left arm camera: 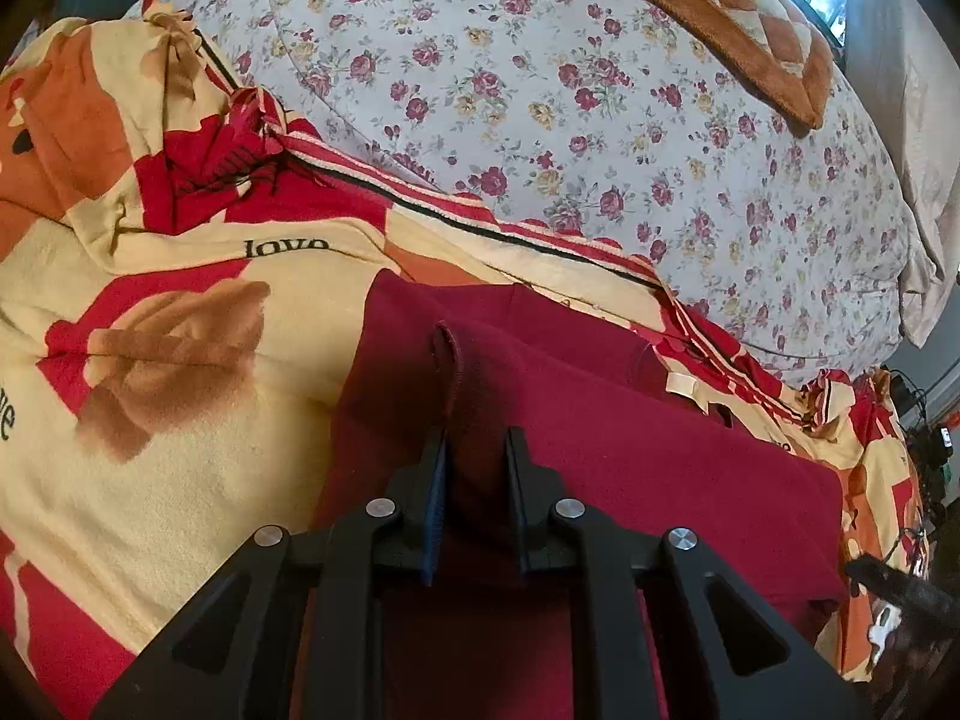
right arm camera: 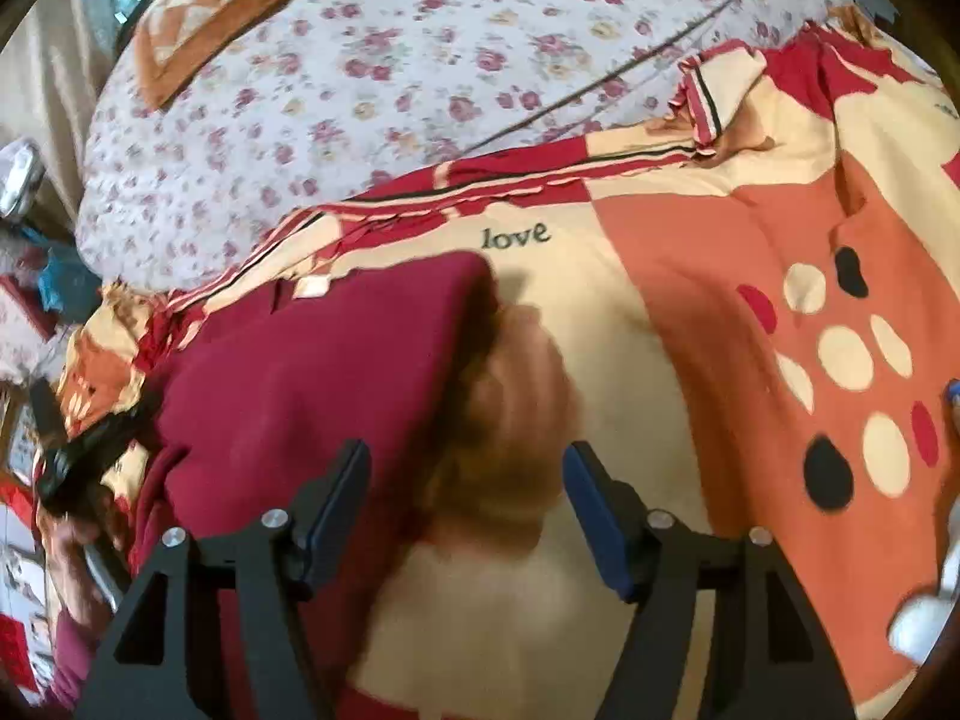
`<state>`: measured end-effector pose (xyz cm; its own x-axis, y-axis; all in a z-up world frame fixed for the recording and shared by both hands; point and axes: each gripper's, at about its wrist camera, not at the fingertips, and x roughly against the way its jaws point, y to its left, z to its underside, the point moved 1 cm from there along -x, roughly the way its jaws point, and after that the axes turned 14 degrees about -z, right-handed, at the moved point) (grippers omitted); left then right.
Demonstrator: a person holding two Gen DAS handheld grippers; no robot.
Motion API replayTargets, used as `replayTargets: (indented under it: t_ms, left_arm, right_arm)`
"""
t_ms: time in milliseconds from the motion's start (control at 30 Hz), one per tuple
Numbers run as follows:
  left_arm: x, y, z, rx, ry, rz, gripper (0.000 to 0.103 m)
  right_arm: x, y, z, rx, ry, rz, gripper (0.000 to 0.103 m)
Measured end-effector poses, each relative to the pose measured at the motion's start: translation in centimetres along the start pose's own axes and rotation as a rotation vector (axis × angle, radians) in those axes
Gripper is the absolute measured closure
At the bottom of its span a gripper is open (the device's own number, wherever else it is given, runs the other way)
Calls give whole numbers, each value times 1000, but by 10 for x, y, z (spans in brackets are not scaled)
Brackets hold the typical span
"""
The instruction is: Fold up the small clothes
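Left gripper (left arm camera: 474,450) is clamped on the maroon garment (left arm camera: 600,450); right gripper (right arm camera: 465,480) is apart and empty, so regrip the near right edge (right arm camera: 420,420) before folding

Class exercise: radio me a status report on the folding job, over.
Left gripper shut on a fold of the dark red garment. Right gripper open, holding nothing. Garment on the patterned blanket. Nothing in the way.

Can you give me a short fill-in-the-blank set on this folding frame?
1. The left gripper is shut on a fold of the ____ garment.
2. The right gripper has its jaws ____.
3. The word printed on the patterned blanket is ____.

Missing words: dark red; open; love
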<state>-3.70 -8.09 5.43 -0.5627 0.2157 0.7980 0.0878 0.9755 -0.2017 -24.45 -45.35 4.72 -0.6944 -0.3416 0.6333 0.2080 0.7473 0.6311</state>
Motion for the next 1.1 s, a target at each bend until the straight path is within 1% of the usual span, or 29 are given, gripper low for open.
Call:
replayTargets:
  t_ms: [67,100,233,300,333,367,400,467,500,533,567,633,667,733,800,833,900,933,1000,1067,1100]
  left_arm:
    - [0,0,0,1,1,1,103]
    - [0,0,0,1,1,1,103]
    - [-1,0,0,-1,0,2,103]
    - [-1,-1,0,-1,2,2,103]
    - [-1,-1,0,-1,2,3,103]
    - [0,-1,-1,-1,0,6,103]
    - [1,-2,-1,-2,-4,8,103]
    - [3,-3,-2,-8,-13,14,103]
    - [3,-4,-2,-14,-13,15,103]
    - [1,-6,-1,-20,-6,14,98]
    - [-3,-9,-1,-29,11,13,97]
    - [-5,-12,1,-49,15,-4,96]
    - [-3,-14,2,-66,7,-14,95]
    - [-2,-15,3,-79,0,-24,94]
    - [-4,-15,4,-76,-4,-30,94]
    - [-4,-14,5,-74,-5,-31,93]
    - [-3,-14,6,-74,-14,-34,93]
    - [-3,-14,7,-73,-17,-35,93]
    - [-4,-14,8,-66,-22,-32,91]
    - [-5,-13,9,-59,-25,-26,89]
    - [-5,-13,10,-59,-28,-27,89]
  right_arm:
    - [-9,-2,-8,0,3,24,33]
    - [-15,-2,-11,-1,4,19,33]
    - [-41,0,-25,-44,10,-67,33]
    - [-56,-1,-29,-66,16,-75,33]
    - [-63,1,-31,-56,25,-76,37]
    - [-68,4,-31,-38,32,-69,57]
    - [-71,10,-32,9,32,-59,77]
    - [-65,20,-36,92,-9,-10,85]
    - [-60,23,-38,123,-39,22,85]
    - [-58,20,-40,143,-56,68,85]
    - [-61,16,-41,138,-45,97,85]
    - [-73,3,-39,94,3,104,85]
    - [-73,3,-37,98,5,105,85]
    - [-66,9,-34,119,-20,125,80]
    - [-53,14,-32,81,-37,114,65]
    - [-46,17,-30,65,-41,88,60]
    - [-35,26,-23,66,-50,28,42]
    - [-33,31,-18,76,-47,5,39]
    - [-38,37,-9,96,-17,-12,39]
    - [-50,40,2,118,28,-1,39]
    - [-56,41,6,143,38,21,41]
